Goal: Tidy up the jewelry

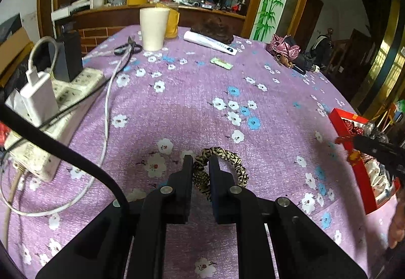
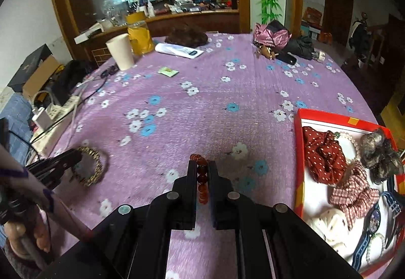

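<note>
Scissors (image 1: 127, 47), cup (image 1: 153, 28) and cables (image 1: 107, 102) crowd the tablecloth's (image 1: 202, 91) far-left side.

- The left gripper (image 1: 201, 165) points forward and down over the purple tablecloth (image 1: 202, 91), its jaws nearly closed, pinching the leopard-print scrunchie (image 1: 222, 167).
- The right gripper (image 2: 202, 167) points down at a like slant, to the right of the left one over the tablecloth, its jaws clamped on the amber bead bracelet (image 2: 202, 177).
- The person's left hand (image 2: 27, 236) grips the left gripper's handle.
</note>
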